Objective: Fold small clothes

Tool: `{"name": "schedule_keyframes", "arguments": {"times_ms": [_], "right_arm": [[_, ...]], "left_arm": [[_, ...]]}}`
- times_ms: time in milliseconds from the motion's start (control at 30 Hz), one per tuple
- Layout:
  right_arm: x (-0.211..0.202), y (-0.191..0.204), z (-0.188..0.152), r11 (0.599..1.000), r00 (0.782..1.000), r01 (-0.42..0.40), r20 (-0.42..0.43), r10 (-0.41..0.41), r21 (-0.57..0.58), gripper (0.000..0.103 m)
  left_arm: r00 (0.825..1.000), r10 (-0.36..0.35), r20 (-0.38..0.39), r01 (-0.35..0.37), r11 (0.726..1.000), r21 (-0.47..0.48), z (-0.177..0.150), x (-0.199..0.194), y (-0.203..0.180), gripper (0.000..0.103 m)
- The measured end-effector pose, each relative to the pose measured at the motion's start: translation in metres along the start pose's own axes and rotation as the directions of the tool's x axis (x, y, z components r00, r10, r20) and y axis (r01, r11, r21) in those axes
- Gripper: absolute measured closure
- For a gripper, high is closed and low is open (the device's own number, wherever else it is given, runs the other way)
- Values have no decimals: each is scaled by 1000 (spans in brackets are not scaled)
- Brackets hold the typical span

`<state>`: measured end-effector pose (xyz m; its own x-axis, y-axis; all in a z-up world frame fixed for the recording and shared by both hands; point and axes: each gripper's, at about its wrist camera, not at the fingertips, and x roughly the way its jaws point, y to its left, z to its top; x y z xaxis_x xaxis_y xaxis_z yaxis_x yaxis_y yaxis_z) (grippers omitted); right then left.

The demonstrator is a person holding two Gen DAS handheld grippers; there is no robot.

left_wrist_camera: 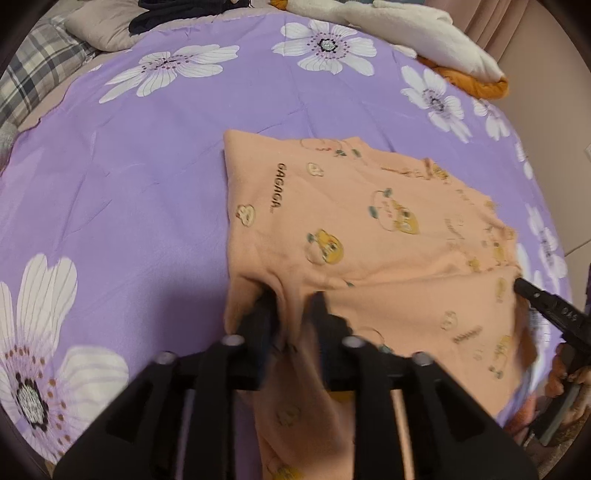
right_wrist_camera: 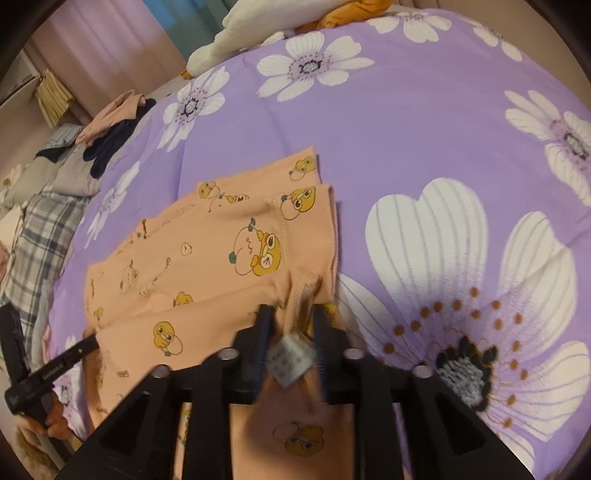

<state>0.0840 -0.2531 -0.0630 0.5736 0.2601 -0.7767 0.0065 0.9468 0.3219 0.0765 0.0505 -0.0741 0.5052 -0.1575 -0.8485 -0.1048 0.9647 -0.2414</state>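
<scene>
- I am looking down both grippers at a peach-coloured garment (left_wrist_camera: 369, 236) printed with little yellow cartoon animals, lying on a purple bedspread (left_wrist_camera: 147, 155) with big white flowers.
- The garment sits toward the near edge of the bedspread; its near part hangs off that edge below my grippers, while the far part lies fairly flat with one layer folded over another.
- My left gripper (left_wrist_camera: 293, 302) is at the garment's near left corner. Its jaws stand part-way open, with a bunched ridge of cloth rising between the fingers; the pads do not look pressed onto it.
- My right gripper (right_wrist_camera: 291, 314) is at the near right corner, beside a stitched hem. Its jaws are also part-way open, with a gathered fold and a white care label (right_wrist_camera: 291, 360) between the fingers. The fabric looks slack there, not pinched.
- In the left view, the tip of the right gripper shows at the garment's right edge; in the right view, the left gripper's finger touches its left edge.
- Along the far edge of the bedspread lie a cream plush item (left_wrist_camera: 417, 33) over something orange (left_wrist_camera: 480, 86).
- At the far left corner I see a plaid pillow (left_wrist_camera: 40, 70) and a small pile of dark clothes (right_wrist_camera: 114, 144) with a peach piece on top.
</scene>
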Motion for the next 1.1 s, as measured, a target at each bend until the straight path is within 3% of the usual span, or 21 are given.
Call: {"name": "schedule_keyframes", "arguments": {"times_ms": [67,100,233,567,633,733,800,867,1100], "right_arm": [[-8,2,-2,998,998,63,12,-62,-19,51],[-12,1,-4,996,996,85,23,-84,-27,51],[-30,-6,-17,997,997,69,25,-68,-27,51],[-41,-23,-58,1000,999,23,-33,-22,8,51],[-40,-24,-61,1000,999,7,-37,-6,15,51],[-37,-24,-61,1000,999,3,-33,-2,20,52],[-32,-23,-63,1000,999,-3,-36,3,16,74],[-30,-23,-67,1000,999,11,-39,-11,10,93],[-69,-20,-70,997,996,-78,43,77,18,93]], "left_arm": [[999,-37,13,37,999,-12,-4,-11,-2,48],[999,-29,28,29,1000,-5,-8,-18,-5,43],[999,-3,43,3,1000,-9,-23,-33,-3,39],[996,-63,-69,57,994,-97,-74,-33,15,41],[994,-82,-72,74,992,-98,-80,-32,11,45],[989,-125,-83,117,989,-95,-87,-27,4,63],[986,-136,-91,128,988,-91,-91,-23,-1,85],[988,-130,-81,124,989,-79,-93,-25,-5,94],[980,-197,-8,197,979,-51,-89,-66,-8,96]]}}
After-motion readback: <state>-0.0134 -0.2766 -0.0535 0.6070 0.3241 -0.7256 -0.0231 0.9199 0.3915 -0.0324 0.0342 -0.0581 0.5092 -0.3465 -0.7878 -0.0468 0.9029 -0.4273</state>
